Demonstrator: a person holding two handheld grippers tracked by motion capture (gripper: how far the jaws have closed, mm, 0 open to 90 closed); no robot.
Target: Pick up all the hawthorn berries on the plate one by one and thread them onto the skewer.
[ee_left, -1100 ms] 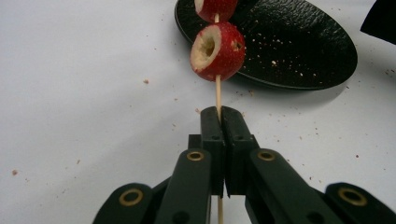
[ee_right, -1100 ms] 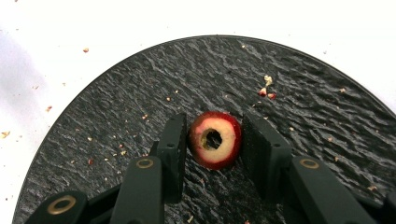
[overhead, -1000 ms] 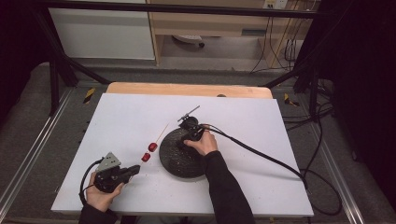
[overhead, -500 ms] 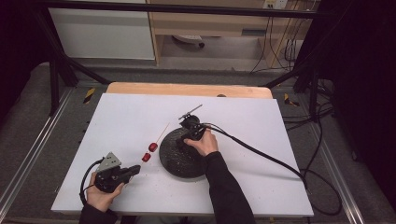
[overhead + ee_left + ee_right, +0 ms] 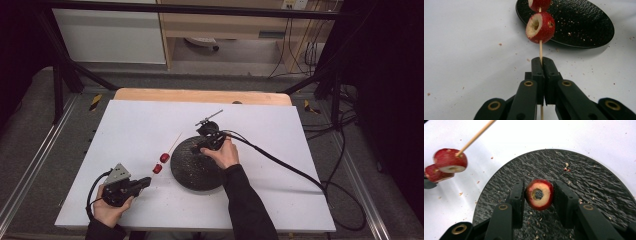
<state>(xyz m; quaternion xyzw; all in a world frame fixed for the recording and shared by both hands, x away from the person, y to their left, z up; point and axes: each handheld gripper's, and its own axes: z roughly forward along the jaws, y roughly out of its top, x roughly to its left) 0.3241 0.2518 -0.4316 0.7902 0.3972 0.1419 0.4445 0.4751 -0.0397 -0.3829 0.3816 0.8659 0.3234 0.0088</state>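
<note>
While crumb-speckled, white tabletop (image 5: 140,130), grey floor (image 5: 30,130)

This looks like a lab recording bay: the white counter (image 5: 250,200) sits inside a black metal frame (image 5: 200,9), with cables (image 5: 340,165) trailing off the counter onto grey carpet (image 5: 30,145), power leads and a wooden bench (image 5: 225,25) beyond the counter

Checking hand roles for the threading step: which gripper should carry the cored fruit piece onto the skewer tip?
Right. The right gripper is shut on the cored fruit piece above the black plate. The left gripper is clamped on the skewer, which carries two pieces, so it is likely best used to steady it.
</note>
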